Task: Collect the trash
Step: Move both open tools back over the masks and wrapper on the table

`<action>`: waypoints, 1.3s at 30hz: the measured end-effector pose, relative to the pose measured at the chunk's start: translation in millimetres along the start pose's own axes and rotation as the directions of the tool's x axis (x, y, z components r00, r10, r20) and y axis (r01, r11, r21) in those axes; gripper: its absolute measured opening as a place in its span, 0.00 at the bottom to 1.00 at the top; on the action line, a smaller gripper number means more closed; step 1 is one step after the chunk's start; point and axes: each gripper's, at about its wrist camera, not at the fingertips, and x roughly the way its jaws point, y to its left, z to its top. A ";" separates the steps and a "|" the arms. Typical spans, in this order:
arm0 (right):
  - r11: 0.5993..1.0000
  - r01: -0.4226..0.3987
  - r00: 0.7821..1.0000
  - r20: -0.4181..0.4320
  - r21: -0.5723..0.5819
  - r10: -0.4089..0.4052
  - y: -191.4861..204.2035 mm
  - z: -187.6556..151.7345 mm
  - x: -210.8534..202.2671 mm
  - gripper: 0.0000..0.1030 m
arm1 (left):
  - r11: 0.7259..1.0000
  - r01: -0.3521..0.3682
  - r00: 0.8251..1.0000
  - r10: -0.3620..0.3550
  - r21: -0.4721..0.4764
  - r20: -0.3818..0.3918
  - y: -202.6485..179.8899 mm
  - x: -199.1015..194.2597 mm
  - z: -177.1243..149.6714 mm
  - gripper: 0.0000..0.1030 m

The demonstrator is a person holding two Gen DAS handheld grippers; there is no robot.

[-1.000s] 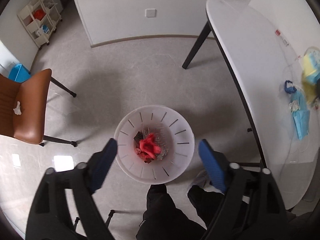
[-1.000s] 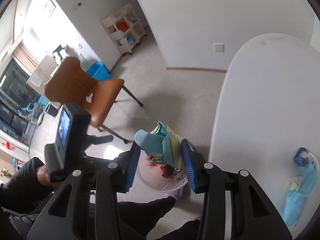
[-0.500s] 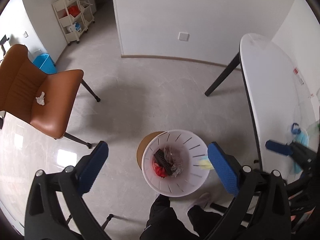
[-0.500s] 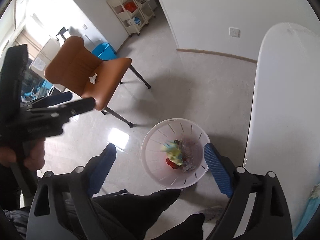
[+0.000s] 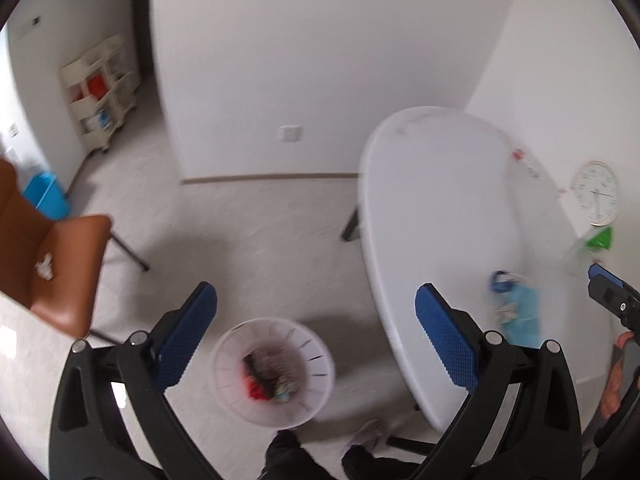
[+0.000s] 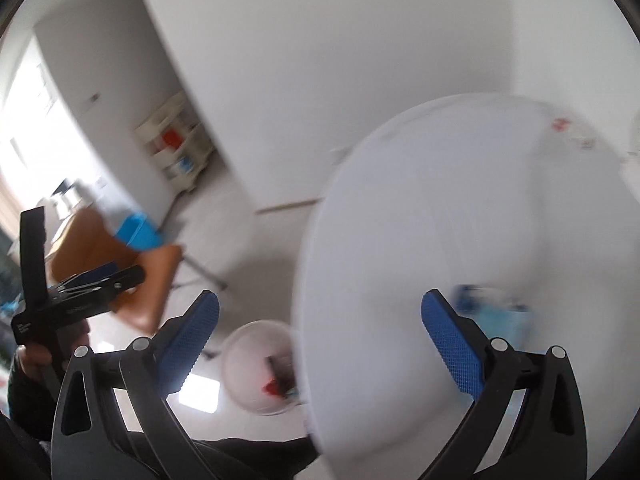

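Trash, mixed: red, black and pale scraps lying inside white slotted bin on the floor, just beside the near edge of white oval table. Further trash on that table: blue face mask with a crumpled scrap on it, touching a blue ring-shaped piece; clear plastic with a green part near the far right edge. Left gripper: fingers spread wide, nothing between them, held above bin and table edge. Right gripper: fingers likewise spread wide, empty, over the table's near end; view blurred. Brown chair at left, a white crumpled scrap on its seat. Round white clock by the wall.
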 end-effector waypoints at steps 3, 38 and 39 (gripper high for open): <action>0.996 0.063 0.998 0.028 0.056 -0.065 -38.8 -8.4 -24.4 0.97 | 0.998 0.042 0.999 -0.042 0.040 -0.006 -35.4 5.6 0.9 0.92; 0.986 0.121 0.973 -0.213 0.118 -0.094 -151.7 -91.9 69.9 0.64 | 0.800 0.356 0.914 -0.191 0.483 -0.358 -245.4 177.8 -35.4 0.92; 0.987 0.117 0.971 -0.220 0.106 -0.092 -151.6 -91.7 75.3 0.63 | 0.798 0.363 0.909 -0.191 0.481 -0.370 -242.1 179.0 -37.2 0.92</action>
